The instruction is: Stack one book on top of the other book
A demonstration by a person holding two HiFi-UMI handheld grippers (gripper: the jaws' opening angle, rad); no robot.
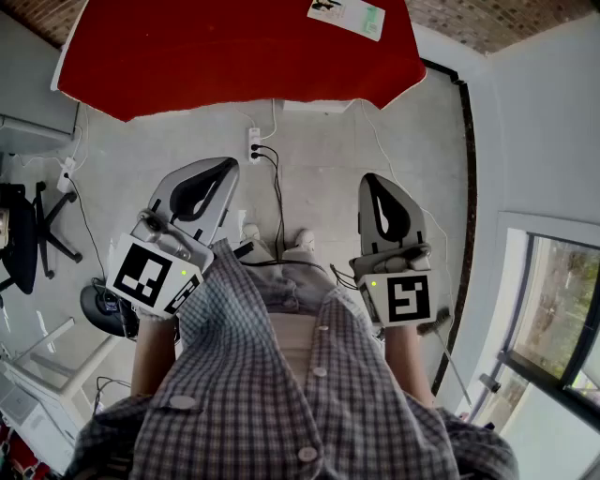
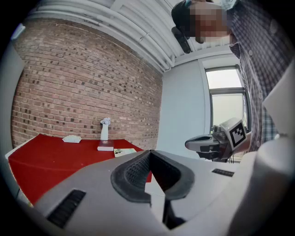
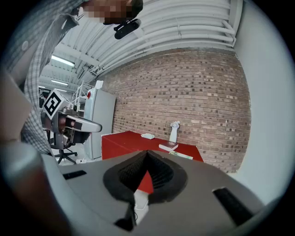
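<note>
Jaws fully closed, nothing held: left gripper, right gripper, both well short of red table at 12 o'clock. Thin book on table at 1 o'clock, thicker book just beside, white figurine near it. Risk: jaws arriving closed shove book; careless lift topples figurine

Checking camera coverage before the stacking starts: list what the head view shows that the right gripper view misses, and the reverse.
Head view only: the dark-framed window at the right. Right gripper view only: a white hand-shaped figure, a thick book in front of it, a small white crumpled object. Both: the red table and the flat green-and-white book near its edge.
</note>
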